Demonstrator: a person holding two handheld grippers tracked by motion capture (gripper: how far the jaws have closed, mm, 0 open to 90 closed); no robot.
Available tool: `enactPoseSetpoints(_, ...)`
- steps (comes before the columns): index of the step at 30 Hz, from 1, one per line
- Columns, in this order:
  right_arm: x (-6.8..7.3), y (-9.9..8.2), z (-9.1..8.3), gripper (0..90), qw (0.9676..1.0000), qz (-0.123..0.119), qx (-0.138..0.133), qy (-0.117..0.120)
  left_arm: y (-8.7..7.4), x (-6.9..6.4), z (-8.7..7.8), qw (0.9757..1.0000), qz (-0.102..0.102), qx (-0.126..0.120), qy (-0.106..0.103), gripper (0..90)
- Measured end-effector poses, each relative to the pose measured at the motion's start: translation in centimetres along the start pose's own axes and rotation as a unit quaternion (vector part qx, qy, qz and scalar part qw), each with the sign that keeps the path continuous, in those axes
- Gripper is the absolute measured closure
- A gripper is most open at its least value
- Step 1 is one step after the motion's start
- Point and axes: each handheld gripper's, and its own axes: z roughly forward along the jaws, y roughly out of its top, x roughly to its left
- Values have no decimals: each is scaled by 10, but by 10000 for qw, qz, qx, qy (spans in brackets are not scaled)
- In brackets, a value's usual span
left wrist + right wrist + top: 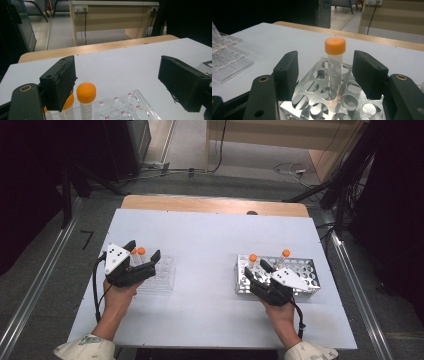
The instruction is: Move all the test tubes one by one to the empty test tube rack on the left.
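A clear plastic rack (162, 275) at the left holds two orange-capped tubes (138, 251). My left gripper (144, 250) hovers over them, open, nothing between its pads. In the left gripper view one tube (86, 92) stands just inside the left finger (61, 82), and the clear rack (125, 105) has labelled empty holes. At the right, a metal rack (305, 270) carries two orange-capped tubes (253, 257) (285, 253). My right gripper (256, 268) is open around the nearer tube (335, 57), which stands upright in the metal rack (319, 100) with gaps to both pads.
Both racks sit on a white tabletop (210, 245) with a wooden strip (215, 204) along its far edge. Metal rails (35, 290) run along both sides. Cables (292, 169) lie on the floor beyond, and dark equipment stands at the far corners.
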Motion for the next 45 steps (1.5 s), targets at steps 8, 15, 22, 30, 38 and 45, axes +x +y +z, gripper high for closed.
enactPoseSetpoints(8, 1, -5, 11, 397, 9999, 128, 37, 8, -1, -1, 1, 10000, 0, 17, -30, 147)
enactPoseSetpoints(15, -2, -10, 17, 452, 9996, 165, 89, -204, -1, -1, 0, 10000, -2, 27, -36, 147)
enactPoseSetpoints(22, 0, -11, 20, 515, 9995, 45, 67, -314, -1, -2, 1, 10000, 3, 32, -34, 148)
enactPoseSetpoints(30, 0, -10, 22, 606, 9992, -11, 129, -385, -1, -2, 1, 10000, 9, 41, -44, 148)
enactPoseSetpoints(38, 3, -8, 24, 644, 9984, -164, 267, -465, -2, -3, 1, 10000, 13, 58, -51, 149)
enactPoseSetpoints(45, 2, -8, 25, 704, 9979, -133, 315, -547, -1, -3, 1, 10000, 18, 59, -52, 150)
